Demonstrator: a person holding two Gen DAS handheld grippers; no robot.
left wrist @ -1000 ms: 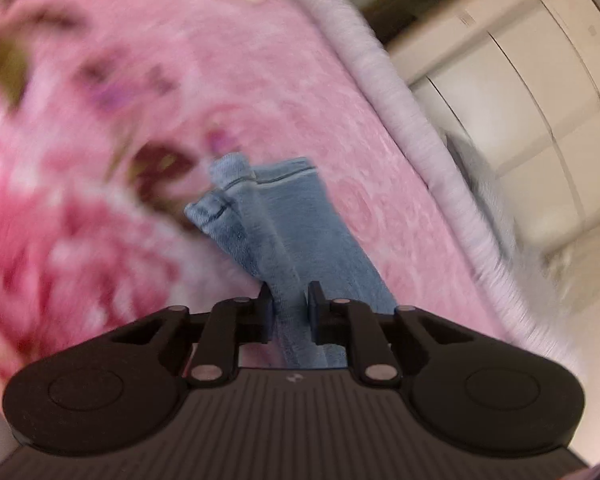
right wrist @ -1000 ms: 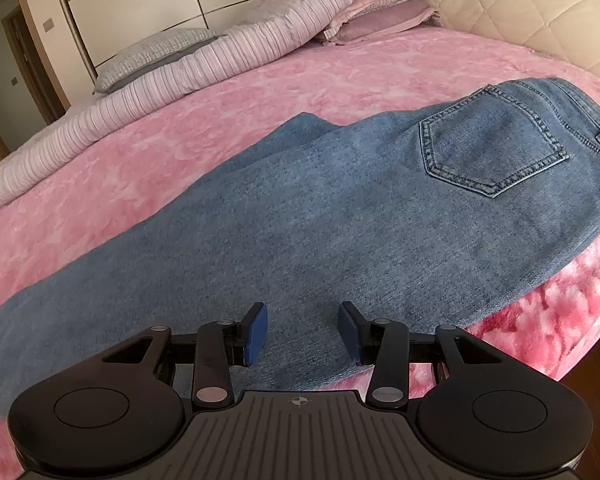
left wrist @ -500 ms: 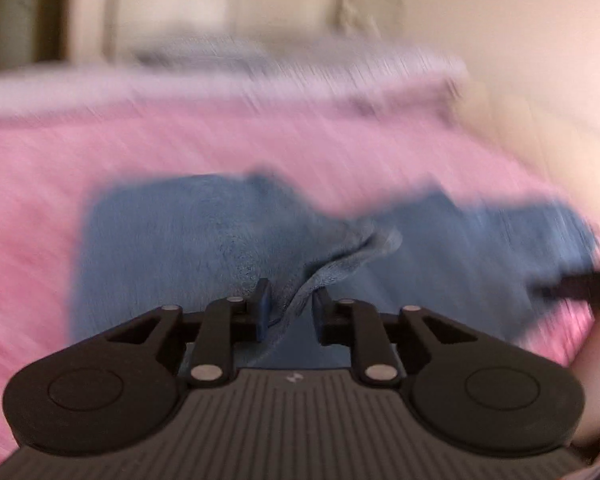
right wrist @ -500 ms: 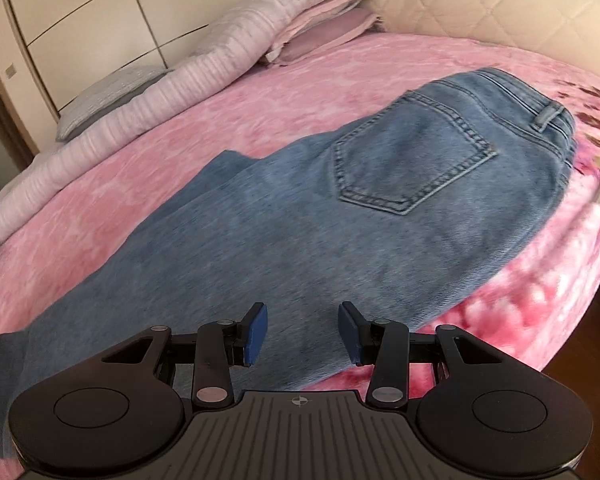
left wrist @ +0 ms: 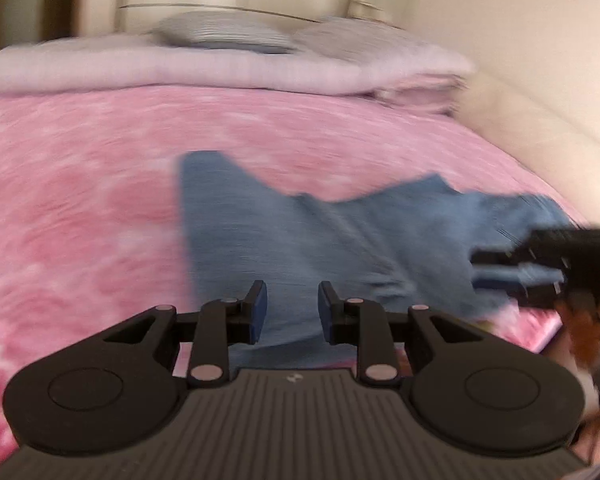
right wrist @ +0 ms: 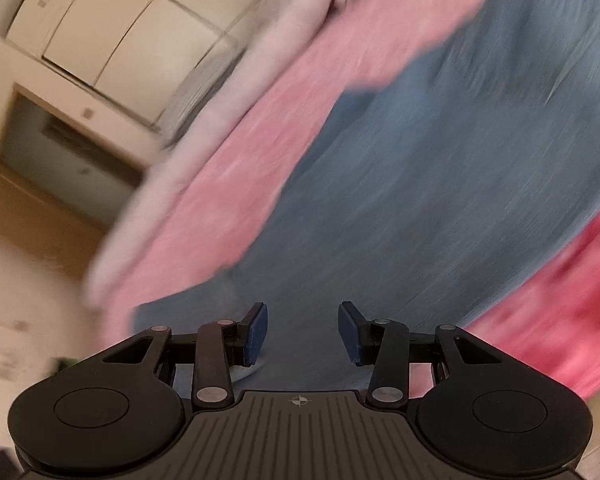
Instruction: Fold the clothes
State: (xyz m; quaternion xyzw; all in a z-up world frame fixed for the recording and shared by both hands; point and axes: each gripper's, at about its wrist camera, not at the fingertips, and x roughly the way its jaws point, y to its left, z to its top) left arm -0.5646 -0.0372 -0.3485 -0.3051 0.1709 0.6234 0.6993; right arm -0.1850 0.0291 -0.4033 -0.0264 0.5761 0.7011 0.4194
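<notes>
Blue jeans (left wrist: 332, 240) lie folded over on the pink bedspread (left wrist: 80, 200). My left gripper (left wrist: 292, 308) hovers over the near edge of the denim, its jaws opening, with no cloth between the pads. In the left wrist view my right gripper (left wrist: 500, 270) shows at the right edge, low over the jeans. In the right wrist view, which is tilted and blurred, the jeans (right wrist: 440, 184) run diagonally and my right gripper (right wrist: 302, 330) stands open above the denim, holding nothing.
A folded pale pink quilt (left wrist: 220, 68) and grey pillows (left wrist: 228, 34) lie along the far side of the bed. Cream wardrobe doors (right wrist: 112, 28) and a padded headboard (left wrist: 540, 92) stand behind. Bare floor (right wrist: 28, 280) shows beside the bed.
My left gripper swung across with the jeans leg, let the cloth go and its jaws widened. The right wrist view has rolled and blurred; the right gripper stayed open.
</notes>
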